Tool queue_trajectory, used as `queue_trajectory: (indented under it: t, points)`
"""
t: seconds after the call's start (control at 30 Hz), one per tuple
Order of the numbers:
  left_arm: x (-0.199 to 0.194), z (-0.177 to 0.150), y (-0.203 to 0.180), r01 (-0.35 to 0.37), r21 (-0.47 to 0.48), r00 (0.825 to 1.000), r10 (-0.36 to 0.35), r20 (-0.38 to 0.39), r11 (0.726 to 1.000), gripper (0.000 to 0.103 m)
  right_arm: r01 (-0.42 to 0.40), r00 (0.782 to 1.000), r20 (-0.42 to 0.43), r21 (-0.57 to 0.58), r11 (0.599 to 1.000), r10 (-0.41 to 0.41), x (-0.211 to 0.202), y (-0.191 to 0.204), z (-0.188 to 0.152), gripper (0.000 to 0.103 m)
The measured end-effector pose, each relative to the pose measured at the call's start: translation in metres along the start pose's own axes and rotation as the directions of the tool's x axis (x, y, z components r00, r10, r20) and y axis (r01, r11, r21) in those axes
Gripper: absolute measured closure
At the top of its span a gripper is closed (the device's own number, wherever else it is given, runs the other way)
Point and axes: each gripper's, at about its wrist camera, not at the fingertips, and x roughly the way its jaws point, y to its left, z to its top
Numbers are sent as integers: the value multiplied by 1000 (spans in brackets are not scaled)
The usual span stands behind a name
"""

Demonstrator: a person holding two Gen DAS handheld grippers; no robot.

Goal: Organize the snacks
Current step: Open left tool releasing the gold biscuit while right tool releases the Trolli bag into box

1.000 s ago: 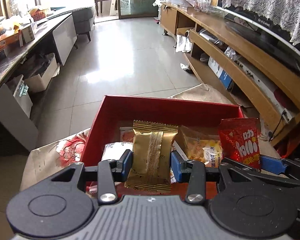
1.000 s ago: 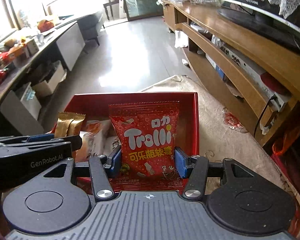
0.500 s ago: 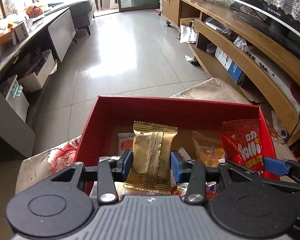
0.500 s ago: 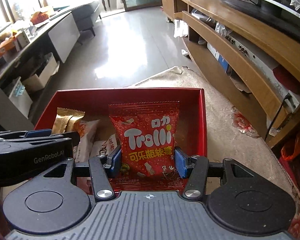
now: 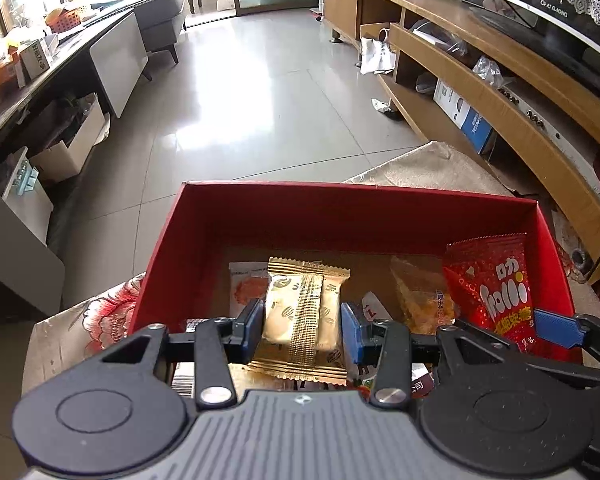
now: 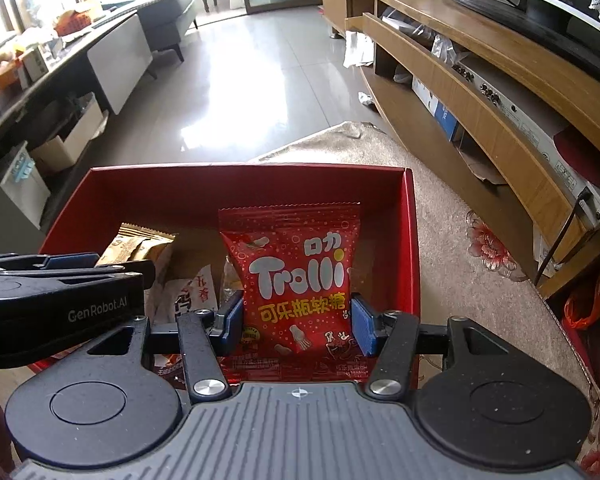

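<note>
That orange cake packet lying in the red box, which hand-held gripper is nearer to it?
Left. The cake packet lies just right of the left gripper; the right gripper, holding the Trolli bag, is farther right.

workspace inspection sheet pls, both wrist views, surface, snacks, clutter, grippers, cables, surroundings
surface: patterned cloth with red flowers under the box
job's things: red box open, holding loose snack packets; gold packet and red Trolli bag both over the box
clutter: cake packet and other wrappers lying in the box
grippers: left gripper shut on the gold packet; right gripper has the Trolli bag between its pads, jaws opening
cables: black cable hanging from the wooden TV unit
surroundings: tiled floor, TV, grey sideboard with boxes
</note>
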Motion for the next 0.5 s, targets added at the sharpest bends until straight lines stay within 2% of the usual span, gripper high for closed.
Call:
queue_trajectory:
  t: [0.17,0.33,0.5]
  points:
    - [-2,1,2,7,-13,1000,-7,0,1000,62,5,1000,6,0,1000,-5,-1,-1,1,40]
    - [-7,2,7,8,-33,1000,-8,3,999,58,15,1000,18,3,1000,-15,-5,-1,2,34]
    - [-24,0,11,8,-42,999,-7,35,999,54,17,999,38,2,1000,-17,-15,2,1,32]
